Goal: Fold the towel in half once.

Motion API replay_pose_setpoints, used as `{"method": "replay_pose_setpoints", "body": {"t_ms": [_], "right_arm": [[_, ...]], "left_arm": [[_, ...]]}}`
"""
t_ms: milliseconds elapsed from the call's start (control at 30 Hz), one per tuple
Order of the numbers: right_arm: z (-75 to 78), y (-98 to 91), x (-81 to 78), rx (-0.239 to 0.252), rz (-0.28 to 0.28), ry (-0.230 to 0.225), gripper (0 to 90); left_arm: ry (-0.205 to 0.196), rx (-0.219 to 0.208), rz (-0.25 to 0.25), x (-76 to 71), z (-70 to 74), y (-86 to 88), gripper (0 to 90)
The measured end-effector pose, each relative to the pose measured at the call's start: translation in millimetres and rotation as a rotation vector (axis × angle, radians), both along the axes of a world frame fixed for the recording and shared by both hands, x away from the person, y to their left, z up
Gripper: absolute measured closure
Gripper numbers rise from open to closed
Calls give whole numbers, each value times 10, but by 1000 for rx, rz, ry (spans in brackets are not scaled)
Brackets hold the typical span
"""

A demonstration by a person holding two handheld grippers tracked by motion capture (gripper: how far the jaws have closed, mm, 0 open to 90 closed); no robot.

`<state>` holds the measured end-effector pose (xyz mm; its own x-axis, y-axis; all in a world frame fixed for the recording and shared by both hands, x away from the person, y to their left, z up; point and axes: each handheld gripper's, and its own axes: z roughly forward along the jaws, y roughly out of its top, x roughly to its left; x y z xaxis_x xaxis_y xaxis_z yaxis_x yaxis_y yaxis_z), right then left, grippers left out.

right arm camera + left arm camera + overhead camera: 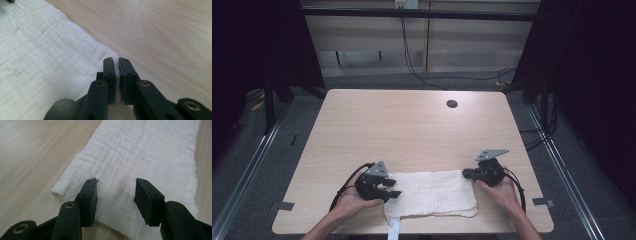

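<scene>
Both tongs sit at the ends of a white cloth (432,194) near the front edge of the wooden table (412,125). Left tongs (116,192) are spread wide over the cloth's left end, not pinching it. Right tongs (117,72) are pressed together on the cloth's far right corner, pinching it.

A white cloth (432,192) lies flat on the wooden table (412,125), close to the near edge. It is folded into a long strip that runs from left to right. It looks soft and a bit crinkly, with thin lines all over it. Its left end is rolled over a little. A white tab (395,231) hangs down off the table edge.
</scene>
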<state>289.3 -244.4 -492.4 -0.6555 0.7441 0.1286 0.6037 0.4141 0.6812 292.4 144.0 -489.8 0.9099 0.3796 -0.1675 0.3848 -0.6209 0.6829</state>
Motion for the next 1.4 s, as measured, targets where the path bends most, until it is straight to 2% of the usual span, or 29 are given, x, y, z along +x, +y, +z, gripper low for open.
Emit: {"method": "replay_pose_setpoints", "body": {"t_ms": [100, 200, 333, 433, 500, 600, 667, 767, 900, 933, 1067, 1267, 1400], "right_arm": [[11, -66, 24, 0, -23, -6, 845], [13, -125, 71, 17, -32, -9, 835], [14, -131, 137, 26, -44, -10, 837], [-25, -155, 169, 7, -58, -3, 836], [-42, -196, 191, -11, -74, -5, 824], [-22, -246, 187, 5, -115, 1, 739], [13, -254, 170, 22, -111, -18, 679], [76, -220, 118, 35, -108, -28, 612], [150, -114, 45, 45, -72, -43, 587], [173, -79, 25, 54, -59, -48, 585], [242, 70, -44, 86, -8, -50, 585], [303, 436, -114, 99, 108, -45, 589], [292, 638, -144, 98, 170, -39, 589]], "left_arm": [[12, -18, 11, 25, 1, 0, 524], [23, -19, 16, 39, 25, -7, 515], [10, -37, 26, 76, 81, -9, 503], [27, -68, 50, 142, 102, 10, 495], [23, -55, 77, 219, 90, -15, 480], [40, -72, 92, 348, 63, -55, 467], [42, -70, 88, 396, 84, -76, 461], [45, -99, 104, 480, 142, -74, 455], [35, -122, 126, 551, 146, -39, 450], [35, -109, 119, 549, 145, -23, 450], [31, -107, 124, 536, 131, 39, 447], [32, -114, 157, 579, 131, 131, 445], [29, -119, 172, 597, 144, 177, 441]]}}
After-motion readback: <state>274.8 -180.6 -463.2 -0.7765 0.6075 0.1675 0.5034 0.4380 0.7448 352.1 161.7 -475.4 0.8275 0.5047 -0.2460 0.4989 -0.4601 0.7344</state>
